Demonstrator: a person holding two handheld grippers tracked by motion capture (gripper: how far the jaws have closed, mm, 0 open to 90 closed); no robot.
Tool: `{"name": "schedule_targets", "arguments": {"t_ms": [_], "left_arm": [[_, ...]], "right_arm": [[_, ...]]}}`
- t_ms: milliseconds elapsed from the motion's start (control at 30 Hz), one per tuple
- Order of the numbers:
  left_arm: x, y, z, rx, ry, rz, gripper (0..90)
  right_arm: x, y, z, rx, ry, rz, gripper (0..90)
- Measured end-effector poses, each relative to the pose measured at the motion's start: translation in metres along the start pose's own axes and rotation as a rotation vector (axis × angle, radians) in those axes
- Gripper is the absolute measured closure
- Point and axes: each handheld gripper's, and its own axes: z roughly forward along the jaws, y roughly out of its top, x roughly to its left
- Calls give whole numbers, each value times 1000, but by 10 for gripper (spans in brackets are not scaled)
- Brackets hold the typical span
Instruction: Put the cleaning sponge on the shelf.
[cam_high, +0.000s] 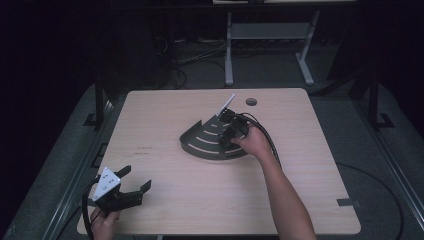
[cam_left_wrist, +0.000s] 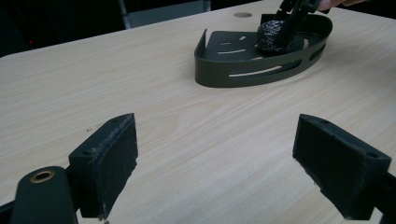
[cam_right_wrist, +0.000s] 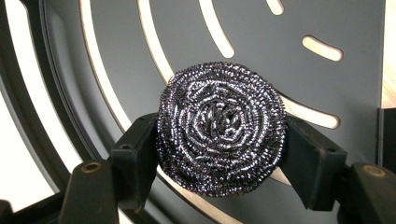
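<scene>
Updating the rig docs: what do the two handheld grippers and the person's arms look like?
Both grippers are black with two blocky jaws faced in dark foam-like pads. The left gripper carries a grey three-cornered plate with small dots on top and trails a black cable. The right gripper trails thick black cables. A brass-coloured ring sits by each jaw base. Forearms are bare, no sleeves.

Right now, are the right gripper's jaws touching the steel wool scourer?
Touching. The right gripper view shows the right gripper with both jaw pads pressed against opposite sides of the scourer, no gap visible, above the dark slotted tray.
</scene>
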Motion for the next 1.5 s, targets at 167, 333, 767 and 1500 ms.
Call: {"name": "schedule_targets", "arguments": {"t_ms": [167,333,767,1500], "left_arm": [[0,0,0,-1,-1,0,133],[0,0,0,-1,0,-2,132],[1,0,0,1,1,-3,133],[-1,1,4,5,-10,1,133]], "right_arm": [[0,1,0,0,-4,-4,318],[0,0,1,1,-1,-1,315],[2,1,6,20,1,-6,300],[-2,-8,-17,-21,11,11,179]]}}
